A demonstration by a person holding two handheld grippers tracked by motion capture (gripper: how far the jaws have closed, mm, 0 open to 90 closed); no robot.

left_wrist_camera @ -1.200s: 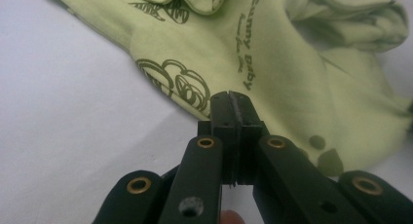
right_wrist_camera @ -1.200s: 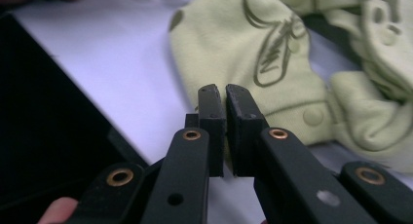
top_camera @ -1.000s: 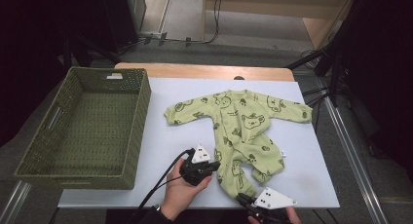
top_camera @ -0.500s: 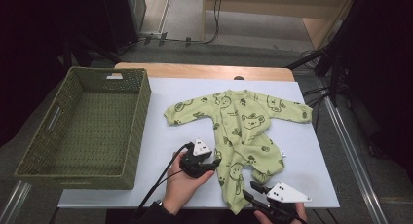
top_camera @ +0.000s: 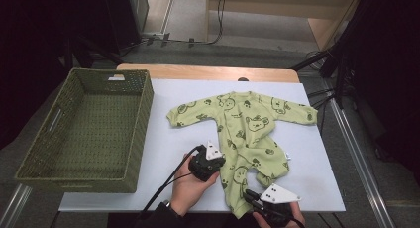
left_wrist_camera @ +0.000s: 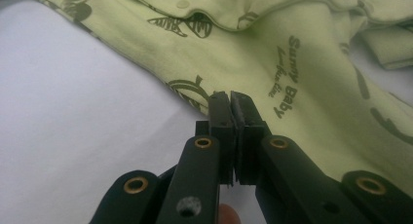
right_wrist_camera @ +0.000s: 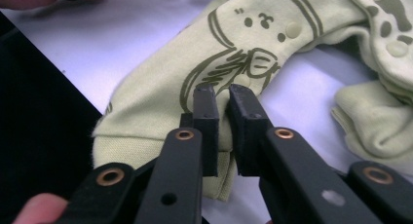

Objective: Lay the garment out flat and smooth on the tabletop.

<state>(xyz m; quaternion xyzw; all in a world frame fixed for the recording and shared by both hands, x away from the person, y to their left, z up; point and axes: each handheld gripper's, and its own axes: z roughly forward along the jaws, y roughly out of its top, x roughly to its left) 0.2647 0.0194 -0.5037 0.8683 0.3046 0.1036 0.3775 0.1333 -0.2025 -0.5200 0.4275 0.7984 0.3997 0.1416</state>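
White tabletop (top_camera: pixel 307 188) w/ green woven basket (top_camera: pixel 86 124) at left, dark room behind; light-green baby romper (top_camera: pixel 247 134) lies spread at centre-right, legs toward the person, printed "Sunny Baby" plus a smaller script line too fine to read. Left gripper (left_wrist_camera: pixel 230 102), hand low at the romper's left edge by the leg: jaws just closed, pads pressed together at the fabric edge, can't tell if cloth is pinched. Right gripper (right_wrist_camera: pixel 225 104) at the near leg cuff, angled in from table's front edge: jaws just closed, narrow gap w/ fold of romper between.
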